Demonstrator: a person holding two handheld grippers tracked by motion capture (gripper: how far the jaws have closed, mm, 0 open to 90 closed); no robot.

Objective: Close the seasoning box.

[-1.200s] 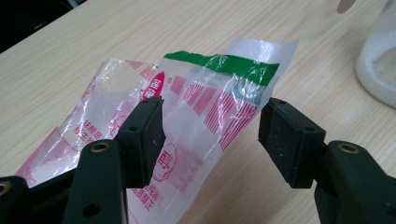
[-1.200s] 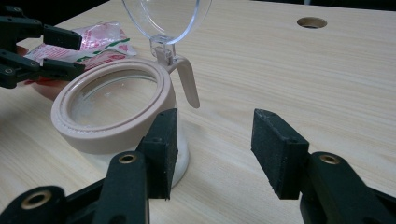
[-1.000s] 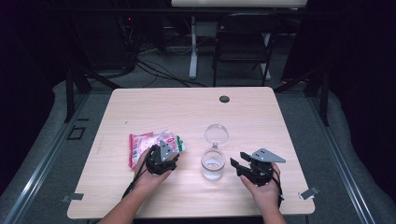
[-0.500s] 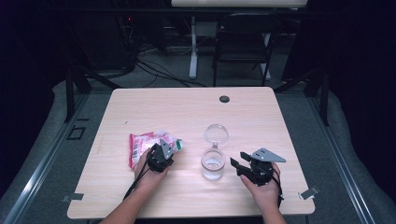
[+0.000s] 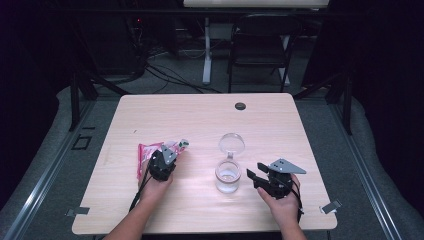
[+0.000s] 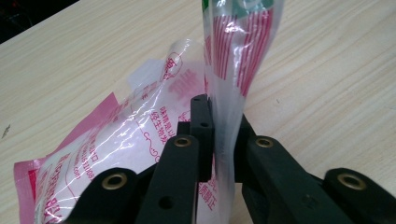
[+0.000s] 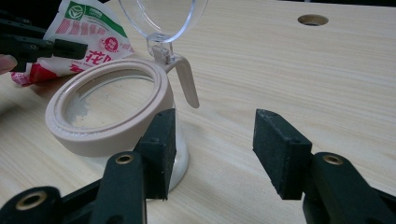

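Note:
A pink and clear plastic snack bag (image 5: 146, 153) lies on the wooden table (image 5: 200, 120), left of centre. My left gripper (image 5: 169, 152) has just been closing and is now shut on a fold of the bag (image 6: 236, 65), with the film pinched upright between its pads (image 6: 201, 122). A small clear jar (image 5: 228, 179) with a beige rim (image 7: 105, 137) stands right of centre, its clear hinged lid (image 5: 231, 144) flipped open and back. My right gripper (image 5: 251, 178) rests on the table just right of the jar, open, with its left pad (image 7: 161, 149) beside the jar's wall.
A round cable hole (image 5: 240, 106) sits near the table's far edge. A dark chair (image 5: 262, 45) and cables stand on the floor beyond the table. Bare wood lies between the bag and the jar.
The left gripper's jaws have closed on the bag, and that hand has shifted slightly left. The right gripper and the jar have not moved.

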